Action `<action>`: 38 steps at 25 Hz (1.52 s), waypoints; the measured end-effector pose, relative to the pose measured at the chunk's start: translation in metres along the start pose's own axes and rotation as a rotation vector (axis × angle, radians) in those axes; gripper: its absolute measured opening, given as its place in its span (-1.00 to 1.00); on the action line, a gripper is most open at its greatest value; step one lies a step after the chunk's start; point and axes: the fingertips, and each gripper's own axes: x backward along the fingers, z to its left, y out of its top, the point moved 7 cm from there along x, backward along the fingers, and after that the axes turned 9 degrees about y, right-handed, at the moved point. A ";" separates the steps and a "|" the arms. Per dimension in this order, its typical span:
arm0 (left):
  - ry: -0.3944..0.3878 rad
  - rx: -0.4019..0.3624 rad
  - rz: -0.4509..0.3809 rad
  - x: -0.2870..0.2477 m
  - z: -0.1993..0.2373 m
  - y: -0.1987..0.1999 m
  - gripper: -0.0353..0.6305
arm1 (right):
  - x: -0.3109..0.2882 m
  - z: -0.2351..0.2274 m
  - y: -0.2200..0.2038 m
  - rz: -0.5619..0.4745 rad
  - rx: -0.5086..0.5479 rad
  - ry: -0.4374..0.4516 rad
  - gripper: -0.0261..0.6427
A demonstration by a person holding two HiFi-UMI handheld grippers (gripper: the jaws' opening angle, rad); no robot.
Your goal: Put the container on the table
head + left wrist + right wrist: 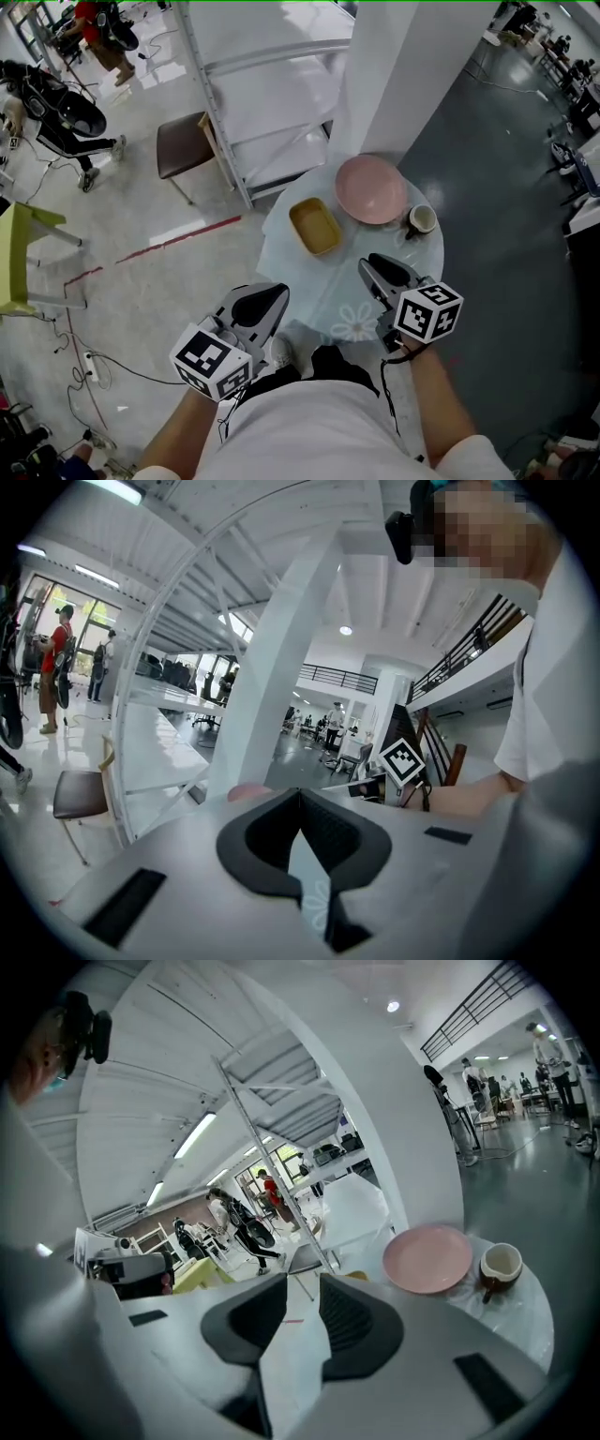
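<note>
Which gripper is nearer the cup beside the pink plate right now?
Right. The right gripper hangs just short of the cup, over the near side of the table. The left gripper sits farther away, at the table's near left edge.

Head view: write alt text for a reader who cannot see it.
A yellow container, a pink plate and a cup sit on a round glass table. Nearer the camera, the left gripper and right gripper hover, both empty.

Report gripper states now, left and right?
Left gripper: closed, tips together, holding nothing.
Right gripper: open, nothing between its jaws.
</note>
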 end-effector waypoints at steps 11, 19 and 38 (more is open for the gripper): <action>-0.065 -0.042 -0.020 -0.006 -0.020 0.015 -0.83 | 0.039 0.044 0.022 -0.115 0.046 0.071 -0.73; -0.072 -0.043 -0.023 -0.007 -0.024 0.017 -0.83 | 0.047 0.061 0.023 -0.093 0.101 0.113 -0.77; -0.085 -0.047 -0.006 -0.023 -0.019 0.018 -0.83 | 0.051 0.059 0.026 -0.094 0.149 0.104 -0.83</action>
